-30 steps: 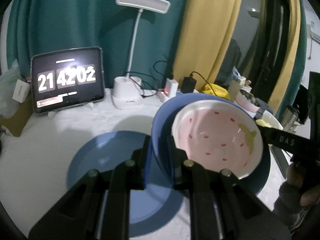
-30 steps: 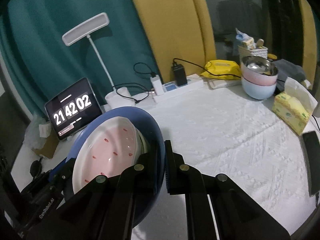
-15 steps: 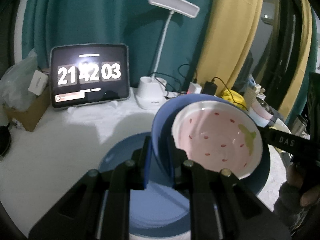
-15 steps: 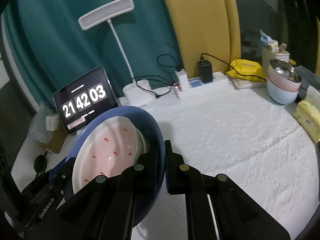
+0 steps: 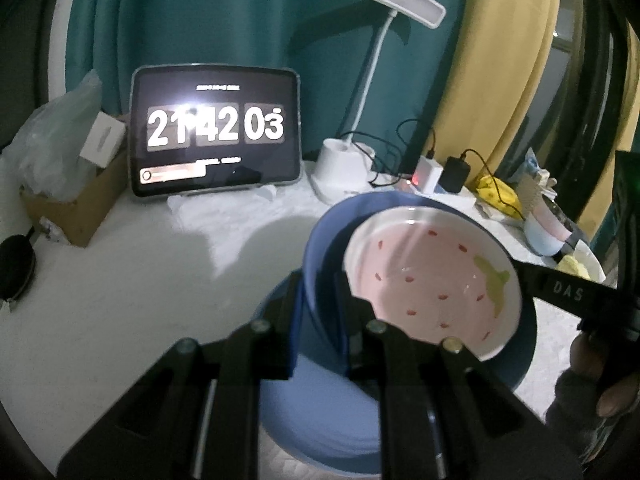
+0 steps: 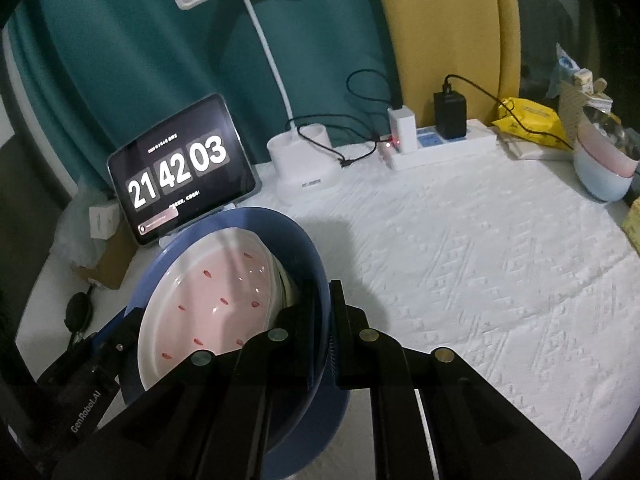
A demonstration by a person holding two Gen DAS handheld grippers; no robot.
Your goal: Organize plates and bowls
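The blue bowl [image 5: 320, 280] hangs in the air between the two hand-held grippers, with the pink strawberry-patterned bowl [image 5: 432, 276] nested inside it, tilted rather than level. Directly beneath it, lying flat on the white surface [image 6: 480, 260], is a light blue plate [image 5: 320, 412]; in the left wrist view the plate shows under and just ahead of the gripper's fingers, so the carried stack sits over it and the way to it is downward.

The left hand-held gripper [image 5: 320, 304] is clamped on the blue bowl's rim at one side, one finger inside the wall and one outside. The right hand-held gripper [image 6: 326, 316] is clamped on the rim at the opposite side in the same manner. Each appears in the other's camera across the bowls, so the line between the two grips runs straight through the bowl's middle. Neither hand is nearer to the plate than the other; both bear the load together.

Judging from this, the coming move would be a joint lowering onto the plate, and it calls for both sides to sink evenly, or the loose pink bowl could slide within the blue one.

A tablet clock [image 6: 180, 168] and a desk lamp [image 6: 300, 160] stand beyond, well apart from the plate.
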